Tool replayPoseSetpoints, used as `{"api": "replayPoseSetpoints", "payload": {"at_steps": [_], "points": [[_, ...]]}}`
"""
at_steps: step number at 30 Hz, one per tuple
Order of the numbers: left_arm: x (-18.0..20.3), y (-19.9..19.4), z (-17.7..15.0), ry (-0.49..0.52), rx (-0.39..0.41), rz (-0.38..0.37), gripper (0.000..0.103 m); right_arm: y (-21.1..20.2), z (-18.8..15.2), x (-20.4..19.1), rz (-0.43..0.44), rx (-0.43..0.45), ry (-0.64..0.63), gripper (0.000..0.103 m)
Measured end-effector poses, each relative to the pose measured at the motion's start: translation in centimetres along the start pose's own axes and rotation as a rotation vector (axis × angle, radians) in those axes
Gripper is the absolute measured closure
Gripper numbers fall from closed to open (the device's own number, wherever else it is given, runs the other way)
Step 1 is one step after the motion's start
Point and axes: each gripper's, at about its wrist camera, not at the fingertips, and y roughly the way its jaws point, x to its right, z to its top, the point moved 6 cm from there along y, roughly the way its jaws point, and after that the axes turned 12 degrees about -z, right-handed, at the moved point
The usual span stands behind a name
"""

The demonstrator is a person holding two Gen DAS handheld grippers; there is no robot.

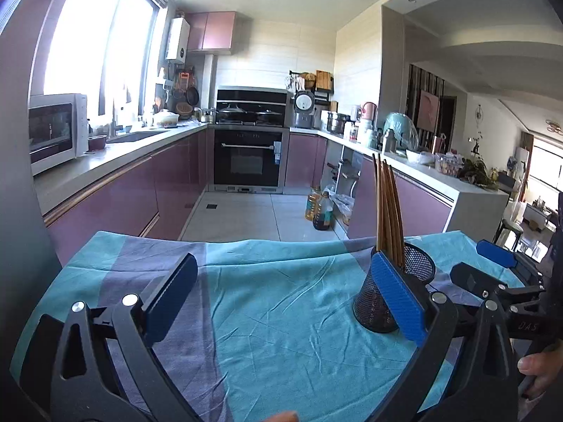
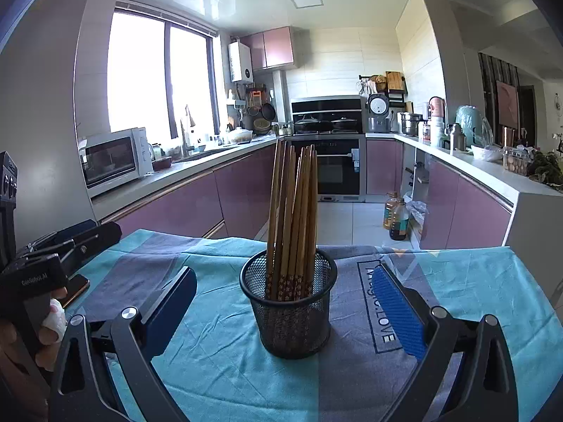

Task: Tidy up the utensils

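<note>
A black mesh cup (image 2: 288,309) stands upright on the teal and grey cloth (image 2: 211,358), with several brown chopsticks (image 2: 292,218) standing in it. My right gripper (image 2: 281,302) is open and empty, its blue pads on either side of the cup without touching it. My left gripper (image 1: 281,299) is open and empty over bare cloth; the cup (image 1: 390,292) and chopsticks (image 1: 387,211) sit just behind its right pad (image 1: 399,295). The right gripper shows at the right edge of the left wrist view (image 1: 499,270), the left gripper at the left edge of the right wrist view (image 2: 63,246).
The cloth covers a table (image 1: 147,242) with its far edge toward the kitchen floor. Oil bottles (image 2: 396,216) stand on the floor beyond. Counters with a microwave (image 2: 112,158) run left, an oven (image 2: 334,168) at the back.
</note>
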Motion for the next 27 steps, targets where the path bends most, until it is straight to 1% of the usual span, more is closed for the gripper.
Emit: {"api": "replayPoseSetpoints", "payload": {"at_steps": [11,18,27], "points": [[-0.8,-3.9,-0.3,0.007,0.069,0.046,0.006,-2.9,0.0,-1.2,-0.046,0.094,-0.016,0.006],[-0.8,-5.3,-0.2,0.019,0.098,0.066,0.006,-3.8,-0.1,-1.6,-0.053,0.123,-0.014,0.006],[-0.5,-5.9,-0.4,0.031,0.105,0.081,0.006,-4.3,-0.1,-1.7,-0.061,0.135,-0.007,0.006]]}}
